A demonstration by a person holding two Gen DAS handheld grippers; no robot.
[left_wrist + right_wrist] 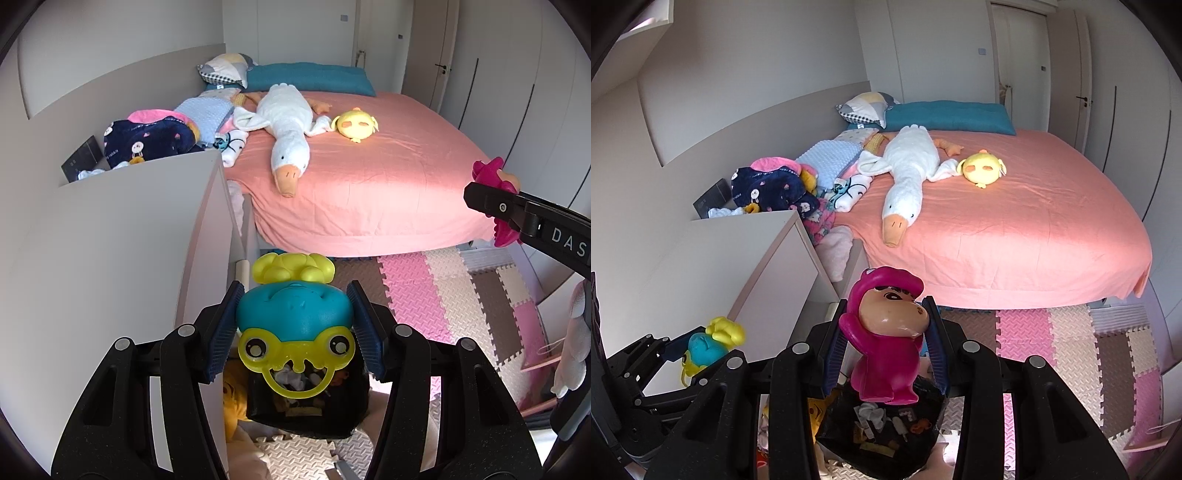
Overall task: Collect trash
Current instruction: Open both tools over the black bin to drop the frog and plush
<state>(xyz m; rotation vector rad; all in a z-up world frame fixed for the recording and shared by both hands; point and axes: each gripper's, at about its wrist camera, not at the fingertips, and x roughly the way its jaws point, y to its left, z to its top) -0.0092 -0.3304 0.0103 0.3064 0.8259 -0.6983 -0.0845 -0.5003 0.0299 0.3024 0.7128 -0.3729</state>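
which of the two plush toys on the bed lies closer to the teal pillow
The white goose plush: its orange feet reach up almost to the teal pillow. The small yellow chick plush lies further down the pink sheet.

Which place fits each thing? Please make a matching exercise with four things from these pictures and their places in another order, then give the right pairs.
Things:
1. blue and yellow toy
2. magenta figure toy
3. white goose plush
4. black trash bag

Places:
A. lying on the pink bed
B. on the floor below both toys
C. between the pads of the left hand-held gripper
D. between the pads of the right hand-held gripper

Pairs: 1-C, 2-D, 3-A, 4-B
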